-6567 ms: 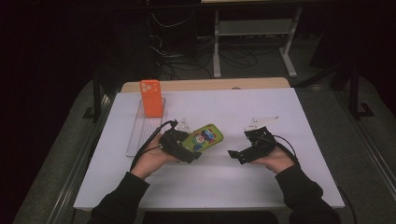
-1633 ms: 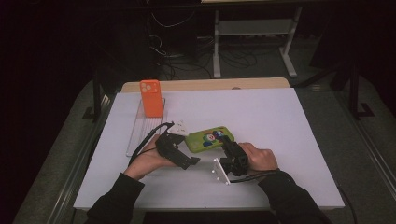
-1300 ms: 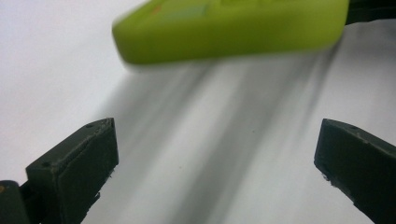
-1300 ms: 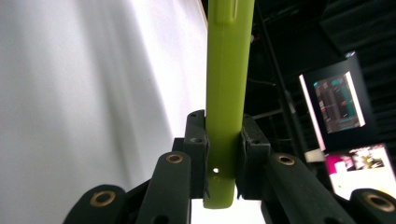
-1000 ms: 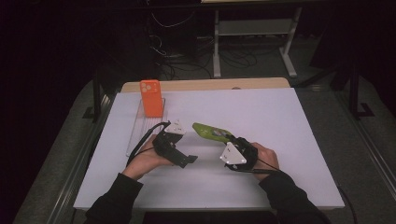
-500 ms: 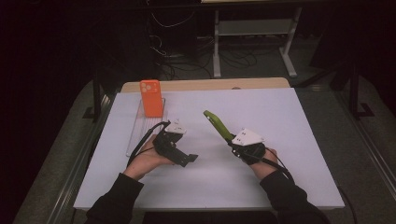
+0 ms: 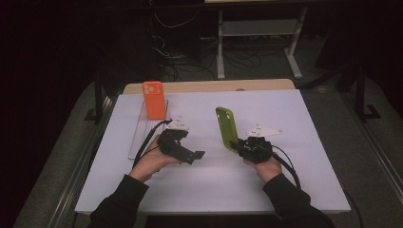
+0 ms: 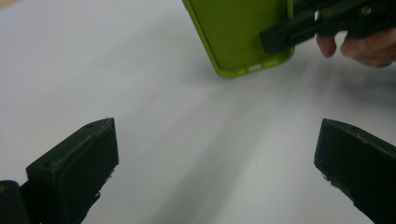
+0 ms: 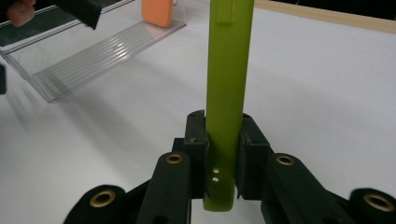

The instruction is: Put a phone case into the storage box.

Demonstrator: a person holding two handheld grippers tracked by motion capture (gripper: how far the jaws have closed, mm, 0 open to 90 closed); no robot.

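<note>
Work in hand: the green phone case point(image 7: 227, 129) is lifted off the counter point(image 7: 309, 118) and stood on end, probably on its way to the clear rack point(image 7: 140, 135) at the far left, where an orange phone case point(image 7: 153, 99) already stands upright.
Right claw point(image 7: 236, 145): closed on the green phone case, gripping it by its lower end across its thin depth; in the right gripper view the case point(image 9: 227, 88) rises straight up between the two jaws, edge-on to the camera. That grip leaves most of the case free, which would suit sliding it into a slot.
Left claw point(image 7: 194, 155): wide open and holding nothing; in the left gripper view its jaws stand far apart over bare counter point(image 8: 154, 112), with the green case point(image 8: 240, 35) hanging beyond them.
Where the case is: in the air right of centre, just above the white surface, well apart from the rack.
Rack: ribbed and transparent, lying along the left side; the ridges point(image 9: 100, 51) look made to keep cases upright, which explains the vertical hold.
Left hand point(image 7: 152, 159): rests near the rack's near end, probably parked out of the way or ready to steady the rack.
Next move, as a guess: carry the case left and lower it into a free groove nearer than the orange one.
</note>
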